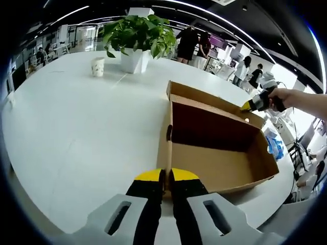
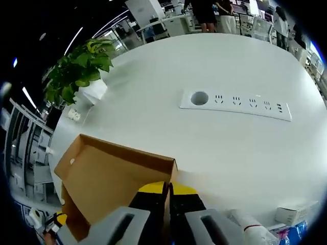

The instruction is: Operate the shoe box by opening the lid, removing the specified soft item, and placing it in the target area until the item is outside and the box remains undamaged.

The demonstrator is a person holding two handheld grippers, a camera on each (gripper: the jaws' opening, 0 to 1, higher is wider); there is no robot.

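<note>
A brown cardboard shoe box (image 1: pixel 214 163) lies open on the white table (image 1: pixel 76 132); the inside that shows is bare cardboard. My left gripper (image 1: pixel 167 178) is shut on the box's near end wall, with the cardboard edge between the yellow-tipped jaws. At the far side the lid (image 1: pixel 204 99) stands raised. My right gripper (image 1: pixel 253 104), held by a person's hand, pinches the lid's far edge. In the right gripper view the jaws (image 2: pixel 167 188) are shut on the edge of the lid (image 2: pixel 112 176). A blue and white soft bundle (image 1: pixel 275 147) lies just past the box's right end.
A potted plant (image 1: pixel 135 38) and a paper cup (image 1: pixel 97 66) stand at the back of the table. A white power strip (image 2: pixel 235 104) is set into the tabletop. A small white box (image 2: pixel 296 212) and a plastic-wrapped thing (image 2: pixel 253 224) lie near the edge. People stand behind.
</note>
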